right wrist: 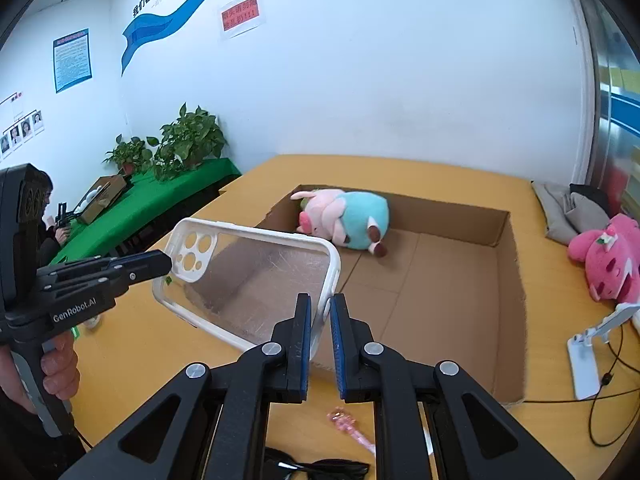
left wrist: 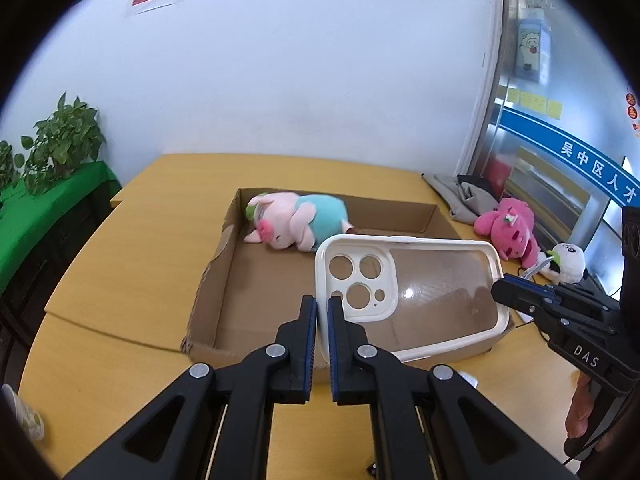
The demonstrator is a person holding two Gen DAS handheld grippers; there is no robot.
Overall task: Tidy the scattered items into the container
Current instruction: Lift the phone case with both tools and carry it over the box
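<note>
Both tongs, left tongs (left wrist: 322, 308) and right tongs (right wrist: 320, 312), clamp opposite ends of the phone case (left wrist: 416, 288), hovering over the cardboard box (left wrist: 224, 264). Your pig plush (left wrist: 296, 220) is already inside; pink plush (right wrist: 608, 260) and panda toy (left wrist: 568, 264) wait on the worktop (left wrist: 140, 240).

"DAS" on the right gripper (left wrist: 505, 289) body, "GenRobot.AI" on the left gripper (right wrist: 166, 261) body, "吴中区人才" on the blue band (left wrist: 576, 152) far right of the tongs
</note>
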